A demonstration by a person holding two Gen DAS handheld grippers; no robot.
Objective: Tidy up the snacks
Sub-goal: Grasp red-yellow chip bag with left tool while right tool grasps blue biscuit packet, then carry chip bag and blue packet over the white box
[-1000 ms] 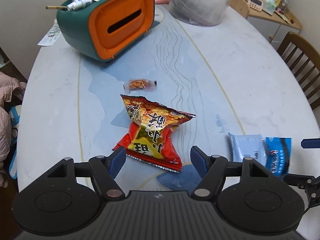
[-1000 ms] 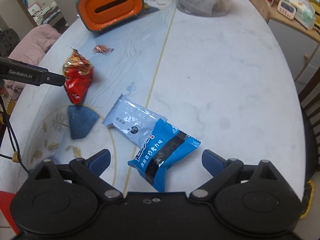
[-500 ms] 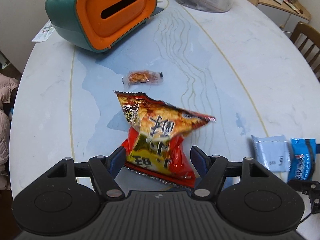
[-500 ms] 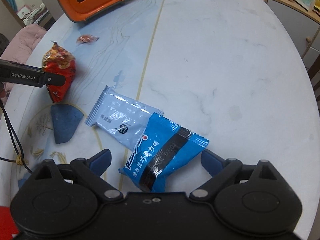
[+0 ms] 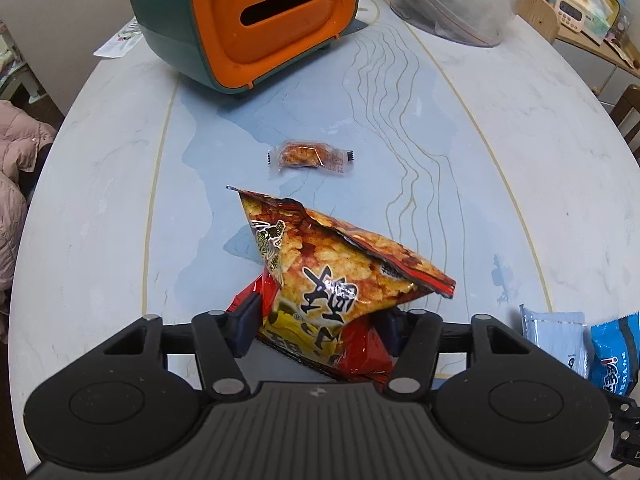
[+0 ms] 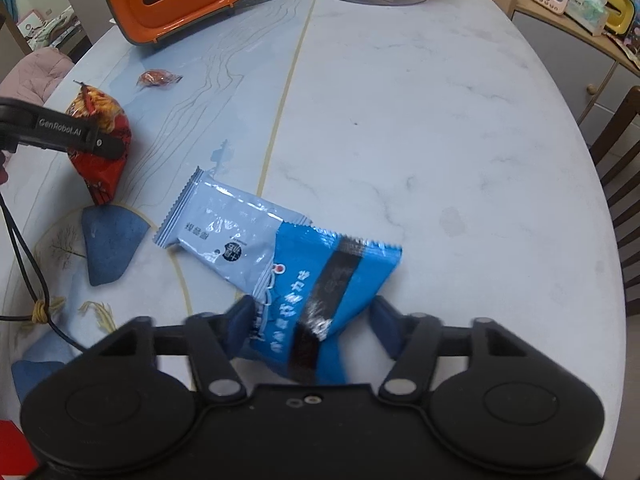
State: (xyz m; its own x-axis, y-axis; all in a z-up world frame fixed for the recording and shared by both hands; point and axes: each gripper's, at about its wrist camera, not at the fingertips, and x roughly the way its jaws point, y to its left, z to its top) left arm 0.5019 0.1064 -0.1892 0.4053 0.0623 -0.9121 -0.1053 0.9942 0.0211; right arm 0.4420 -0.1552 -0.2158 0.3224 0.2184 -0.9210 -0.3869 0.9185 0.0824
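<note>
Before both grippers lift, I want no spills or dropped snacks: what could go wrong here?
1. The chip bag is puffy, and the left gripper, whose jaws have just been closing, pinches only its lower end. It could slip or burst.
2. The blue packet overlaps the grey packet. The right gripper, also just closing with the blue packet between its jaws, may drag the grey one along the table.

"GenRobot.AI" on the left gripper (image 6: 106,145), Chinese characters on the chip bag (image 5: 340,280)
</note>
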